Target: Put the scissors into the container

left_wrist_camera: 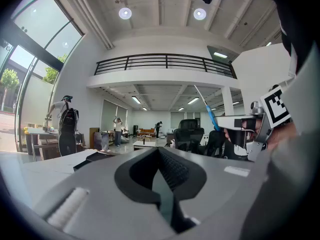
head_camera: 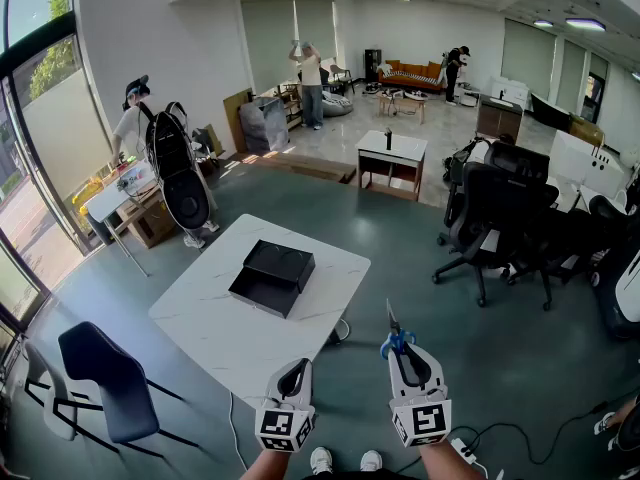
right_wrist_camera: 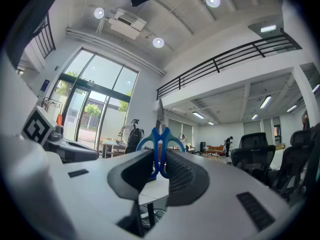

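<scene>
The task is barely begun in terms of placing. The right gripper [head_camera: 402,354] is closed on the scissors [head_camera: 393,336], its pads pressing on the blue handle loops, with the blades sticking up past the jaws. The scissors are in the air off the near right corner of the table [head_camera: 215,318], not over it yet. The black container [head_camera: 272,276] lies open near the middle of the table, with nothing visible inside it. The left gripper [head_camera: 297,366] hangs at the near edge of the table, its jaws together and holding nothing.

What is left, as I judge it: carry the scissors in over the table to the container, lower them in, and let go.

The table carries only the container, so the path looks free. A dark chair [head_camera: 105,378] stands off the table's near left side, office chairs [head_camera: 495,213] well off its right side, and a cable [head_camera: 500,433] runs on the floor near the right. People stand far beyond the table and are no obstacle
</scene>
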{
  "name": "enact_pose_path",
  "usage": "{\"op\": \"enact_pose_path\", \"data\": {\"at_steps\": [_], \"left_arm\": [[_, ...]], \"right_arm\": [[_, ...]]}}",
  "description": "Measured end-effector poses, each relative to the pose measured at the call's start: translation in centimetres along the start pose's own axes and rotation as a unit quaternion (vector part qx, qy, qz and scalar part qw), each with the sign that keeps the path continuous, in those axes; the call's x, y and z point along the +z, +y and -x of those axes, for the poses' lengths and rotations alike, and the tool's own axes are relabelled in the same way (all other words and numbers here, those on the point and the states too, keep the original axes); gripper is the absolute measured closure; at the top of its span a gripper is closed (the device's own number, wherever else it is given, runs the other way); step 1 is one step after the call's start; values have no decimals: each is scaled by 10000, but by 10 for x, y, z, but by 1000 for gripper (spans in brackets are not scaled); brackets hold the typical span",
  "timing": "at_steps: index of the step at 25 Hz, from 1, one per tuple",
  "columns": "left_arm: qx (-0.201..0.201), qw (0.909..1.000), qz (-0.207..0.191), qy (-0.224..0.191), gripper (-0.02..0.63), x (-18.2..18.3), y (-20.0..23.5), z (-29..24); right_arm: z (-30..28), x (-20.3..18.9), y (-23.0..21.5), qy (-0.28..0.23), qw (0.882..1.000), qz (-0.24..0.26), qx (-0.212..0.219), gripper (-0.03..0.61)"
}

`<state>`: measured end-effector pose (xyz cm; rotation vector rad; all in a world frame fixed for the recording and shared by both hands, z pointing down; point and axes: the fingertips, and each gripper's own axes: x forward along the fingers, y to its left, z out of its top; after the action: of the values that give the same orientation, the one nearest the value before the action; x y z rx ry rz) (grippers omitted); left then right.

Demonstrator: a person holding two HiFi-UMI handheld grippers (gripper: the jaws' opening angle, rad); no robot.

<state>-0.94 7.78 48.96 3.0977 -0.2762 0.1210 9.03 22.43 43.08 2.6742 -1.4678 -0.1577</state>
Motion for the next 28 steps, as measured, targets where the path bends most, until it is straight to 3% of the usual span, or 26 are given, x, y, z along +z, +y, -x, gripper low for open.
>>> {"op": "enact_pose_path", "data": {"at_steps": [10, 18, 24, 28], "left_arm": [[12, 10000, 86, 49, 604, -7, 29, 6], [-62, 10000, 74, -21, 604, -3, 62, 6], [-168, 9999, 31, -30, 604, -9, 86, 2], [-458, 9989, -106, -61, 604, -10, 89, -6]], "right_arm": [[-19, 0, 28, 21, 9999, 24, 112, 495], [-40, 12, 46, -295, 9983, -508, -7, 495], [-59, 6, 61, -91, 9993, -350, -132, 495], [-69, 1, 70, -47, 9994, -290, -166, 495]]}}
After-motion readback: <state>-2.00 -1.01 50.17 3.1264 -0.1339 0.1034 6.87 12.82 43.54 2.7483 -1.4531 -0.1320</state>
